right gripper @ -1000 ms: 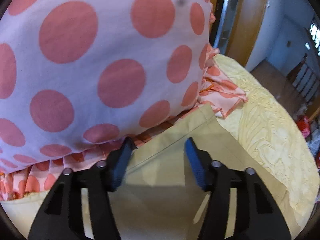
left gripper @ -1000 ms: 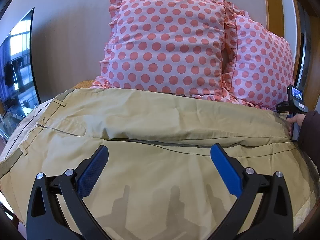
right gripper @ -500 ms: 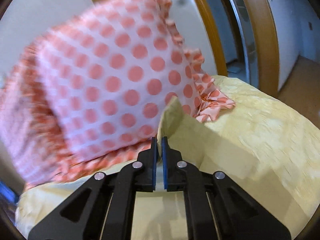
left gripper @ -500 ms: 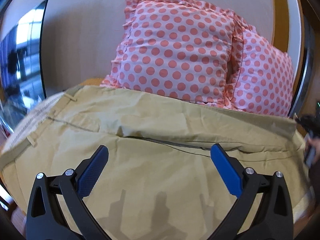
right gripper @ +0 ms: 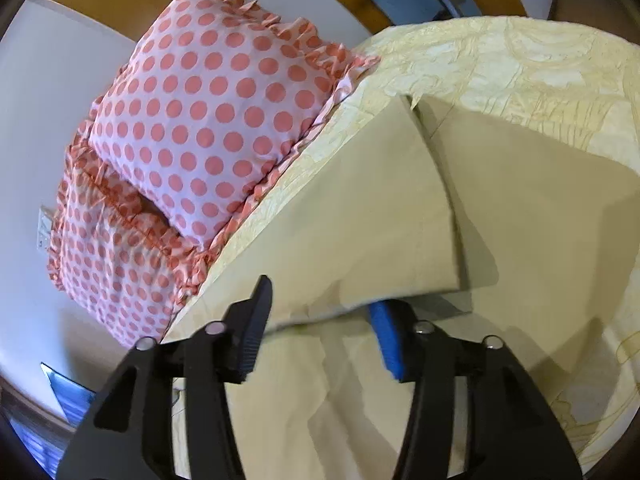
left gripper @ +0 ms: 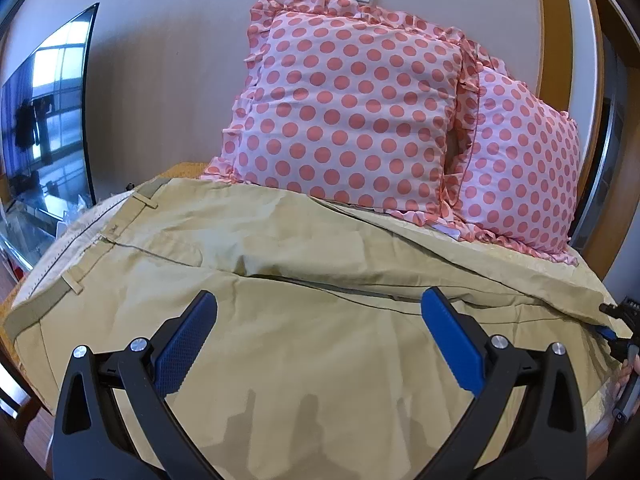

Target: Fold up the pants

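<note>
Left gripper [left gripper: 318,340] is sitting spread wide over the pants [left gripper: 280,292], blue pads [left gripper: 186,350] well apart, pinching nothing – whether the tips are touching the cloth I cannot tell. Pants are lying flat across the bed, waistband [left gripper: 60,268] with belt loops out at 9 o'clock, one leg lapping over the other along a crease running 9 to 3. Right gripper [right gripper: 320,320] is open too, jaws partway spread; a pants leg hem [right gripper: 360,208] is draping over and between the fingers, covering the top of the blue pad [right gripper: 386,336] at 5 o'clock. Not clamped – the cloth is just resting there. In the left view the right gripper [left gripper: 618,330] is showing at 3 o'clock at the pants' far end. Two polka-dot pillows [left gripper: 352,108] are leaning at 12 o'clock against the wall, just beyond the pants. Yellow bedspread [right gripper: 520,60] is showing under the leg at 1 o'clock. TV screen [left gripper: 44,120] is standing at 9 o'clock. No containers in view.
</note>
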A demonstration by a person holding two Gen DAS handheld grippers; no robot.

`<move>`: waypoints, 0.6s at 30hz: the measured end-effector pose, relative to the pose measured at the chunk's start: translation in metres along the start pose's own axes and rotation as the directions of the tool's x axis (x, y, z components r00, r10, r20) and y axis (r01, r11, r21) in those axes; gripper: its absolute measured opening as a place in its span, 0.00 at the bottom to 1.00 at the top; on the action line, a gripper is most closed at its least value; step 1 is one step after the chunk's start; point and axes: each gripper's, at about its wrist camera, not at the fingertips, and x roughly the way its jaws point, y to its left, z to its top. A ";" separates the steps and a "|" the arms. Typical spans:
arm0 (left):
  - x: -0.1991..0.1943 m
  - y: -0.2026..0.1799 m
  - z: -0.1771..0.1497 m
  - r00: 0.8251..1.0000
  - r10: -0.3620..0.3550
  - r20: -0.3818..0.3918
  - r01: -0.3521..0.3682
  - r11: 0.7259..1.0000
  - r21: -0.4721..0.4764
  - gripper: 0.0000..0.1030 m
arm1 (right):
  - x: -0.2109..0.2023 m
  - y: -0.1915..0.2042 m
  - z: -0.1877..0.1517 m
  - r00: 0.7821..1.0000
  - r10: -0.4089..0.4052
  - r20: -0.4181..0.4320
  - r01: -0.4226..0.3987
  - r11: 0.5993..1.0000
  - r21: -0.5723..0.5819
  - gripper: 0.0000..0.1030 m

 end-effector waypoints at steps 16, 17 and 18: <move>0.142 0.044 0.069 0.953 -0.148 -0.265 0.062 0.949 -0.309 0.99 | -0.065 0.000 0.025 0.955 0.206 0.213 -0.186 0.976 -0.111 0.01; 0.154 0.047 0.071 0.952 -0.124 -0.278 0.032 0.949 -0.315 0.99 | -0.065 -0.001 0.026 0.954 0.211 0.212 -0.191 0.975 -0.110 0.01; 0.168 0.049 0.074 0.952 -0.087 -0.293 -0.010 0.949 -0.316 0.99 | -0.066 -0.003 0.026 0.954 0.216 0.210 -0.197 0.974 -0.108 0.01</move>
